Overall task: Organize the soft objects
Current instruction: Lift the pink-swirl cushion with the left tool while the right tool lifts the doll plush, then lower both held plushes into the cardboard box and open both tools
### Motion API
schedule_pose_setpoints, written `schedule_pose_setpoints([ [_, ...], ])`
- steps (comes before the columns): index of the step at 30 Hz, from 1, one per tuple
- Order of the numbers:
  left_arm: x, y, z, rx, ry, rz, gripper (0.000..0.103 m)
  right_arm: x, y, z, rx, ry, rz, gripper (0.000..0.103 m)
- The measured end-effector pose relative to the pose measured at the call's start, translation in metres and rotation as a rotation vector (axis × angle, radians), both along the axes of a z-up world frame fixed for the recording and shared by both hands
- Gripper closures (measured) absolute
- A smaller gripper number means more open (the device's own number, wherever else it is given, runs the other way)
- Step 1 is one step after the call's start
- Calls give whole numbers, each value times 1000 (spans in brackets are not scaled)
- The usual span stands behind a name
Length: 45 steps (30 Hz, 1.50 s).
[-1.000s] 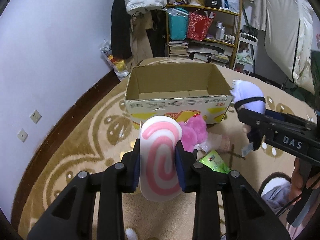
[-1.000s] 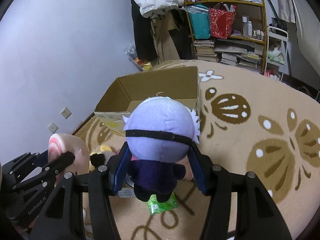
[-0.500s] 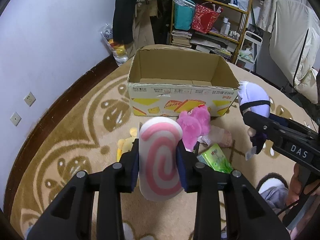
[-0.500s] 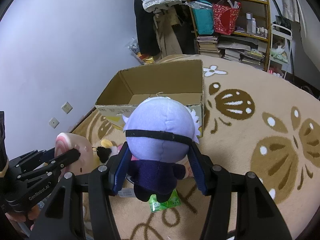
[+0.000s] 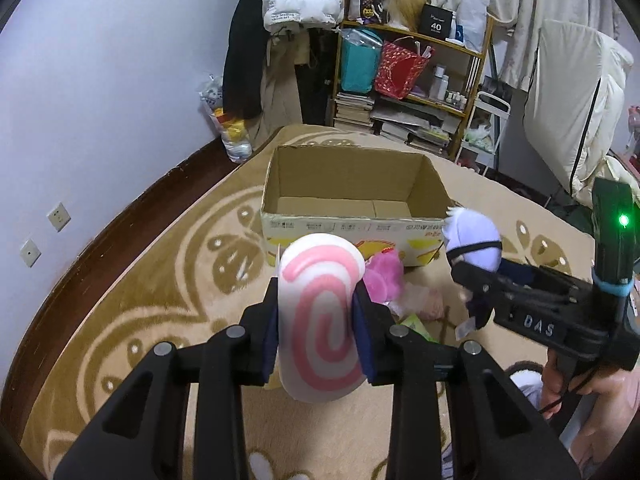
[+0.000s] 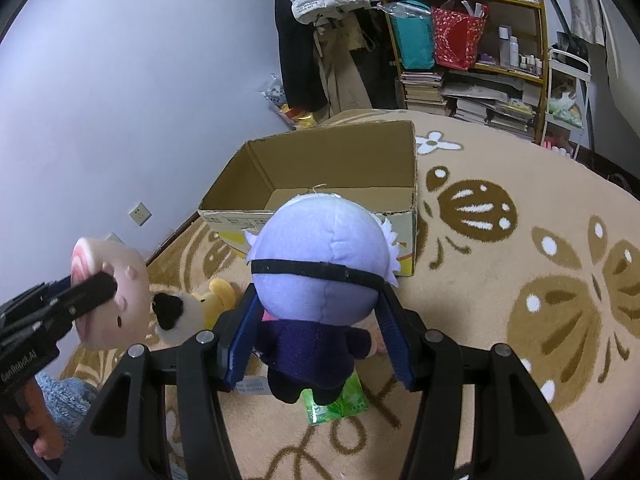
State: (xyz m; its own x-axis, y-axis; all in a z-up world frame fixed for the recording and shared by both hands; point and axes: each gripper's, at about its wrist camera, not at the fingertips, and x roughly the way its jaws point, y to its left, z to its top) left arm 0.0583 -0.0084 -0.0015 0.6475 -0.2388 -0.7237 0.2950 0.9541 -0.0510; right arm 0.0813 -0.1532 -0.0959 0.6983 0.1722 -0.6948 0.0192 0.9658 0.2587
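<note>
My left gripper is shut on a white plush with a pink swirl, held above the rug in front of the open cardboard box. My right gripper is shut on a doll with a pale lilac head, black band and dark body, also held in front of the box. The doll also shows at the right of the left wrist view. The swirl plush shows at the left of the right wrist view. The box looks empty inside.
On the rug lie a pink plush, a green packet, and a yellow and a white-and-black plush. A cluttered shelf, hanging coats and a white cover stand behind the box. The wall runs along the left.
Both grippers have risen and come a little closer to the box, each still holding its plush. More of the box's inside shows.
</note>
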Motion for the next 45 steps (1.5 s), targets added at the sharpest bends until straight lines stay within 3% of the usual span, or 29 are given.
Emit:
schedule_pose_setpoints([
  [6, 10, -10, 15, 26, -40, -17, 73, 2, 0, 6, -11, -14, -1, 43],
  [14, 28, -26, 52, 57, -147, -39, 73, 12, 1, 36, -42, -88, 30, 43],
  [23, 67, -45, 99, 34, -260, -46, 73, 27, 3, 66, -103, -161, 52, 43],
  [27, 84, -52, 106, 17, -284, -56, 73, 35, -1, 71, -111, -173, 52, 43],
  [33, 108, -60, 86, 32, -273, -58, 73, 57, -12, 71, -122, -174, 34, 43],
  [45, 161, -63, -14, 52, -59, -48, 71, 111, -20, 45, -118, -139, 42, 42],
])
